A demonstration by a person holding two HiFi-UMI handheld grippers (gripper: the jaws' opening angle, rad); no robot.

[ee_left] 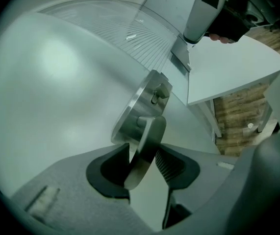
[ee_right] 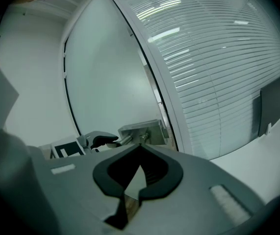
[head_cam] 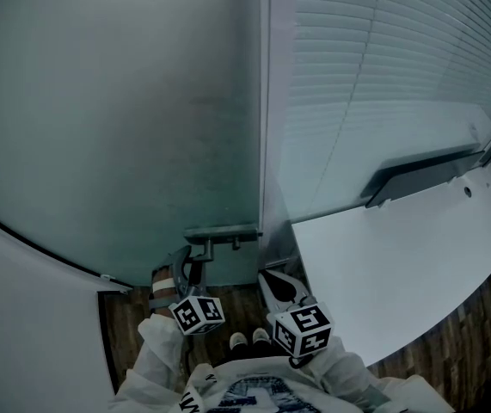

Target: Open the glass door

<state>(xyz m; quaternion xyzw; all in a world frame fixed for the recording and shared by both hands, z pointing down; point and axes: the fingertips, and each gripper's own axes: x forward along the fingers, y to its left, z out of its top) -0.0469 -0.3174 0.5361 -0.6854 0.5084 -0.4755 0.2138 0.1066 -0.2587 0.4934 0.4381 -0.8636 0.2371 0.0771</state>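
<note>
The frosted glass door fills the left of the head view. A metal lock plate sits at its right edge. In the left gripper view the silver lever handle juts from the plate. It lies slanted between the jaws of my left gripper, and both pads touch it. From above, the left gripper reaches up to the handle. My right gripper hangs just right of it, shut and empty, away from the door. Its own view shows the plate ahead of the right gripper.
A white table stands close on the right, its corner near the door frame. Beyond it is a glass wall with slatted blinds. A white wall curves in at the left. Below me is dark wood floor.
</note>
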